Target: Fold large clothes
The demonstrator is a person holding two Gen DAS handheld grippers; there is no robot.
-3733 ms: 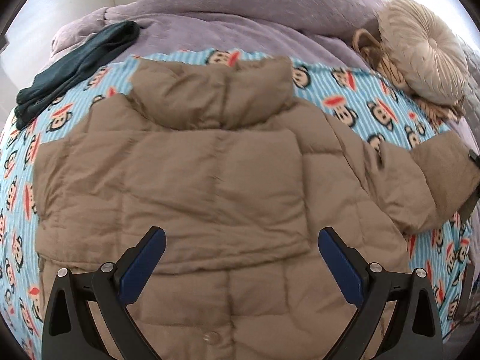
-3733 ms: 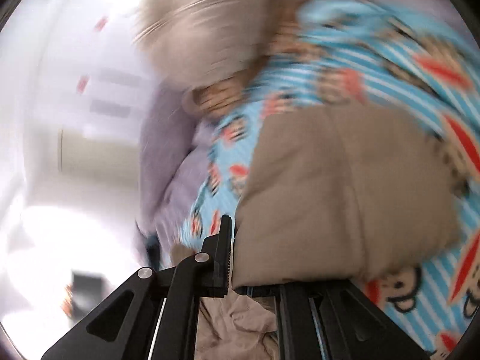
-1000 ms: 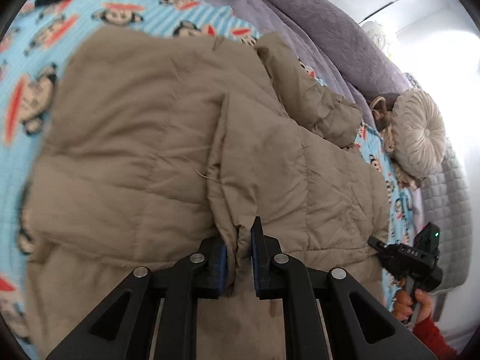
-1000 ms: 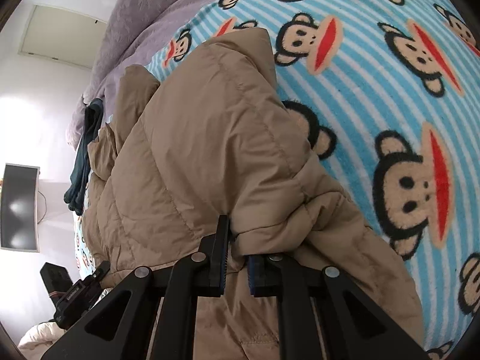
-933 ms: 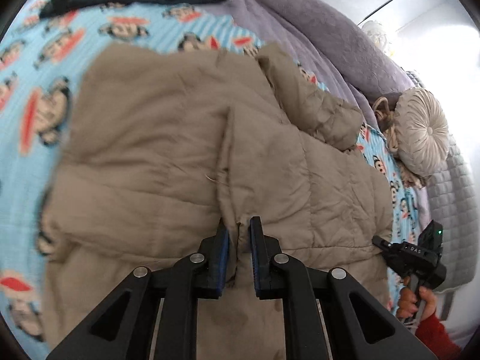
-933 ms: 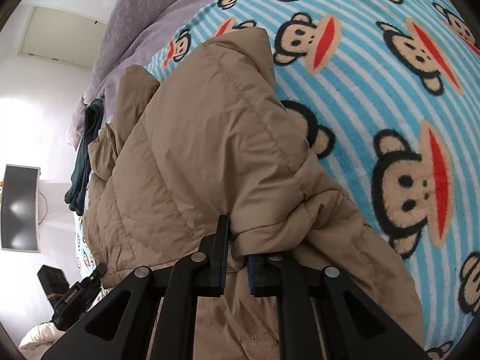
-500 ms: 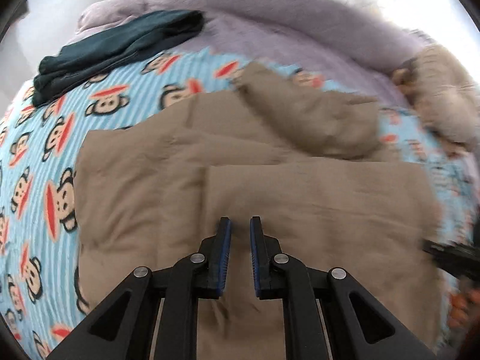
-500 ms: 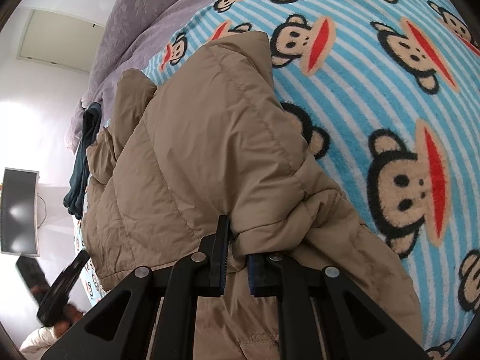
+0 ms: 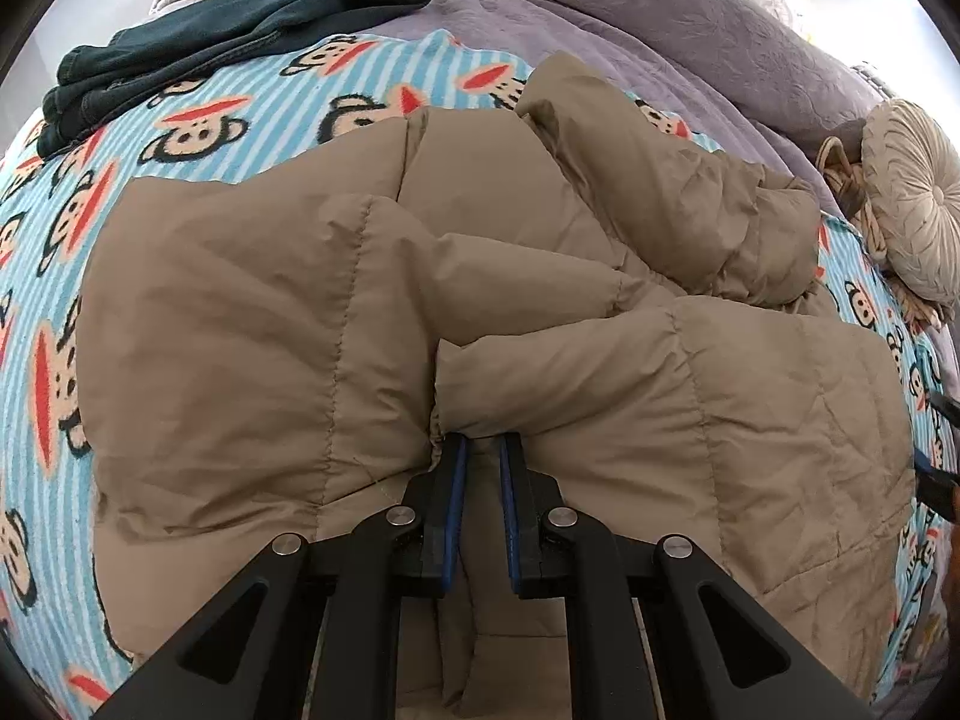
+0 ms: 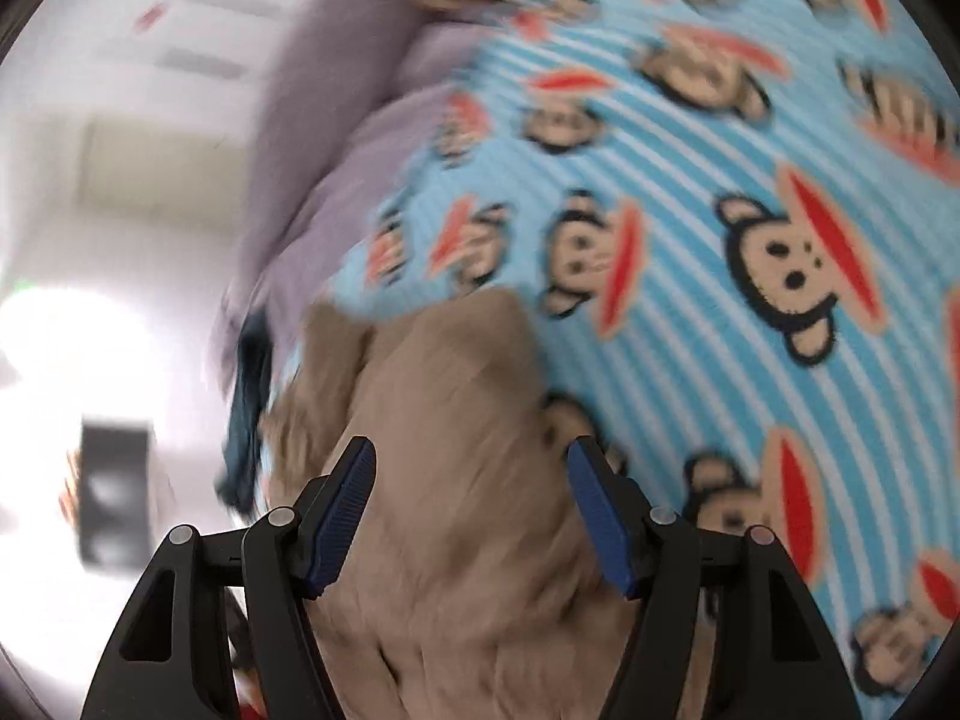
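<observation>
Bed (image 9: 588, 18) covered by a mauve quilted bedspread fills the left wrist view, and over it lies a blue-and-white striped fleece blanket printed with red-mouthed monkey faces (image 9: 54, 360). Spread across that blanket is the tan quilted puffer jacket (image 9: 252, 312), its long axis running roughly from nine o'clock to three o'clock in the left wrist view, with one padded panel already turned in over the middle and the collar end bunched toward one o'clock. A dark teal folded garment (image 9: 240, 24) rests at eleven o'clock, well apart from the jacket, and a round cream pleated cushion (image 9: 915, 204) sits at two o'clock by the bed's edge.

The left hand-held gripper (image 9: 479, 468) points steeply down with its jaws narrow, pinched on the edge of the turned-in panel near the picture's centre. The right hand-held gripper (image 10: 471, 510) has just been opening: its jaws stand wide, the jacket (image 10: 456, 480) lies beyond and between them at twelve o'clock, and the pads press on nothing, though that view is blurred.

Judging by this, the left hand is the nearer one, and the coming move turns on laying that panel flat along the jacket's long axis.
</observation>
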